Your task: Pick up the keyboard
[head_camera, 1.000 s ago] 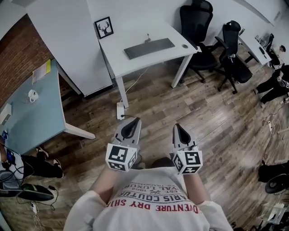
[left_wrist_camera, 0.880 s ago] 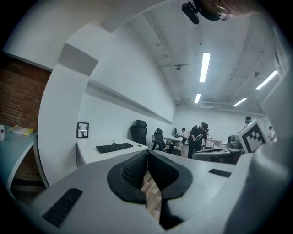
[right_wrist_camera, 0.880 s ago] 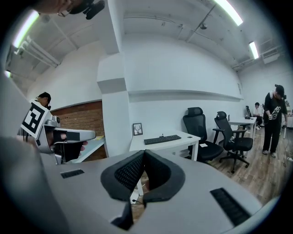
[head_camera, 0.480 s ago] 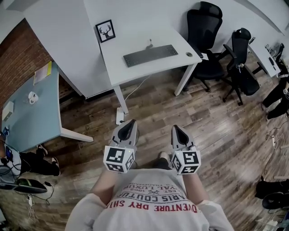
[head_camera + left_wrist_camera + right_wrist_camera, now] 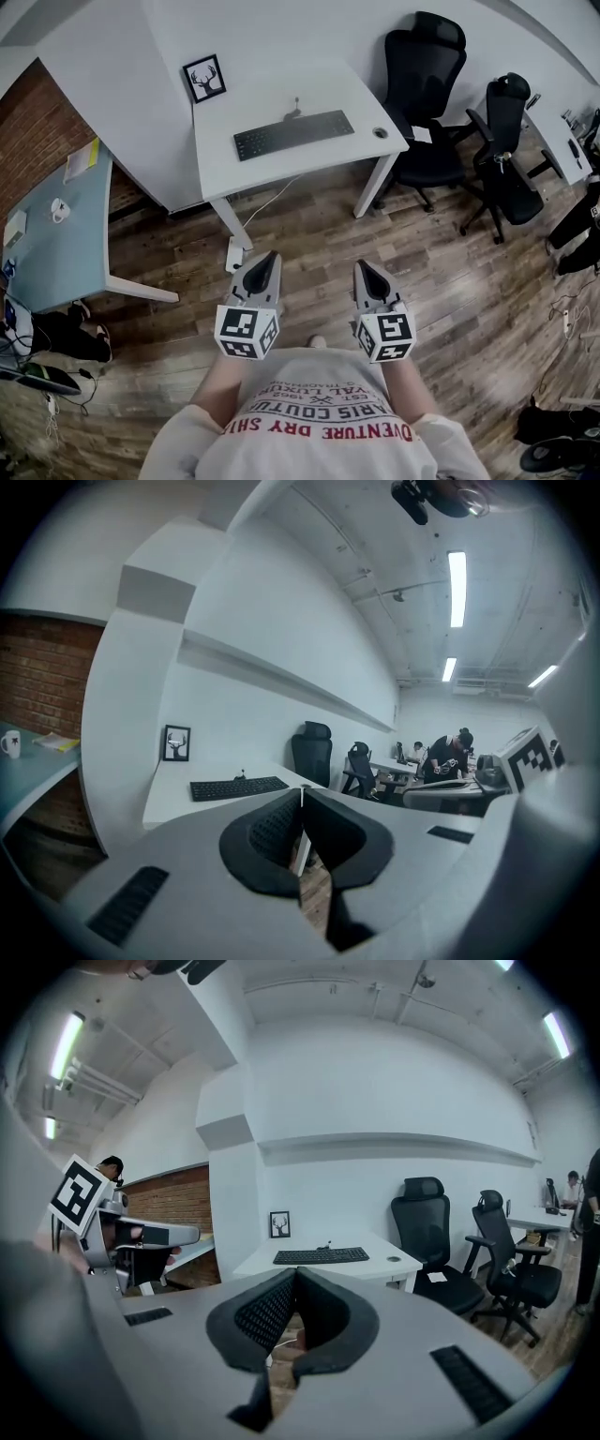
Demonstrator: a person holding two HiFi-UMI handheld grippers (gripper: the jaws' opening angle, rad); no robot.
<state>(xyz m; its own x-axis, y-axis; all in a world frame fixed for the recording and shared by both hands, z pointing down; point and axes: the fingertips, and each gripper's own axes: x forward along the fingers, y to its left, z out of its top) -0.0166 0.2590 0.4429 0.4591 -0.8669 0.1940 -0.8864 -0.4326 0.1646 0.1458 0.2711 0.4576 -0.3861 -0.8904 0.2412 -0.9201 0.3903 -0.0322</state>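
Head view: nearest, the left gripper (image 5: 265,260) and the right gripper (image 5: 363,270) hang side by side over the wooden floor (image 5: 431,262), each with jaws pressed together and empty. Well ahead, the black keyboard (image 5: 293,135) lies on the white desk (image 5: 281,94), with a framed deer picture (image 5: 204,78) at the desk's far left corner.

We see a white desk (image 5: 262,98) against the wall, standing on a wood-plank floor (image 5: 450,272). On the desk a dark keyboard (image 5: 293,135) lies roughly in the middle. A small round dark object (image 5: 380,132) sits near the right edge (we cannot tell what it is), and a framed deer picture (image 5: 204,78) stands at the back left corner. To the left, a pale blue table (image 5: 66,253) carries a white mug (image 5: 58,208) and a yellow paper (image 5: 82,159). A white power strip (image 5: 233,254) lies on the floor by the desk's leg. A black office chair (image 5: 427,84) and a second chair (image 5: 502,141) stand to the right of the desk.
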